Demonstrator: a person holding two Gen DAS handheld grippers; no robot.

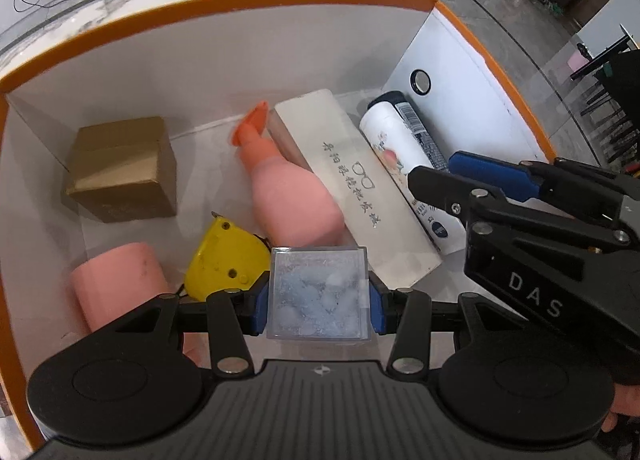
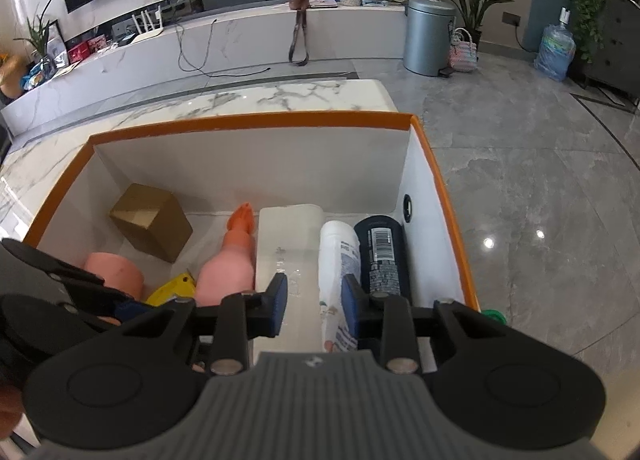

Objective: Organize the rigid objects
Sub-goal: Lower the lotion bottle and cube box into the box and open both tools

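My left gripper [image 1: 318,302] is shut on a small clear plastic box [image 1: 318,292] with pale bluish pieces inside, held over the near side of the orange-rimmed white bin [image 1: 200,4]. My right gripper [image 2: 315,302] has its jaws a little apart with nothing between them, above the long white case [image 2: 288,236] and the white bottle [image 2: 338,252]. It also shows at the right in the left wrist view [image 1: 432,170]. In the bin lie a pink spray bottle [image 1: 292,196], a yellow tape measure [image 1: 226,260], a pink cylinder [image 1: 116,280], a brown carton [image 1: 120,172] and a dark bottle [image 2: 380,252].
The bin stands on a marble table [image 2: 280,96] near its right edge, with grey tiled floor [image 2: 520,180] beyond. A grey waste bin [image 2: 428,36] and a TV bench [image 2: 240,32] stand far behind. Bare bin floor shows between the carton and the spray bottle.
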